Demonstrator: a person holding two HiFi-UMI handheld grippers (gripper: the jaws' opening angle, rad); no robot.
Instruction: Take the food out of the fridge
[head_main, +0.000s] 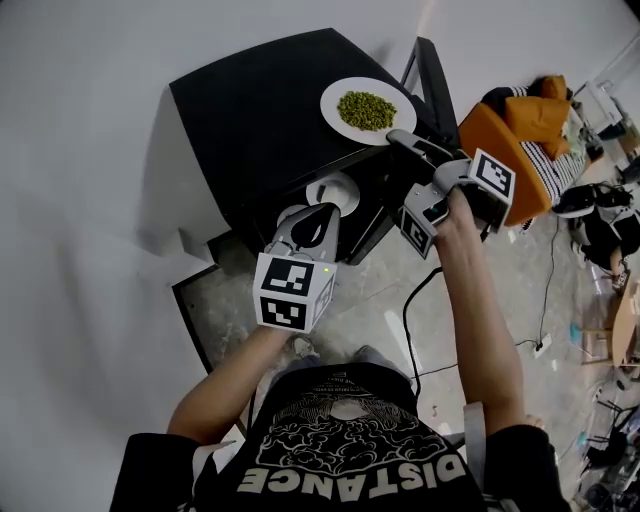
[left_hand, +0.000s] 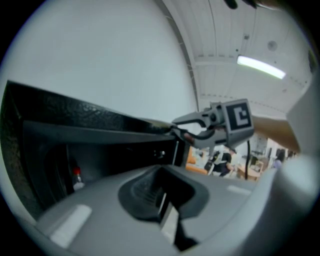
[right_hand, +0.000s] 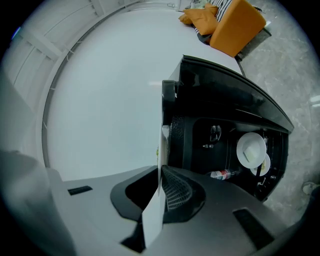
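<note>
The food, a heap of green peas (head_main: 366, 109), lies on a white plate (head_main: 338, 92) that sits on top of the black fridge (head_main: 250, 110), near its front right corner. The right gripper (head_main: 393, 135) is clamped on the plate's near rim. In the right gripper view the jaws are pressed almost together on the thin white edge of the plate (right_hand: 159, 200), which runs edge-on between them. The left gripper view shows the same grip from the side: the right gripper (left_hand: 182, 131) meets the rim at the fridge's top edge (left_hand: 75, 120).

The left gripper (head_main: 325, 207) hangs lower, in front of the open fridge. Its jaws are closed together with nothing between them.

Inside the fridge (right_hand: 225, 95) stand two white dishes (right_hand: 250, 147), one partly behind the other. A small bottle with a red cap (right_hand: 222, 174) lies nearby, and it also shows in the left gripper view (left_hand: 76, 178). The fridge door (head_main: 430, 75) stands open to the right.

Beyond the door is an orange armchair (head_main: 500, 150) with cushions on it. A black cable (head_main: 408, 320) trails across the stone floor.
</note>
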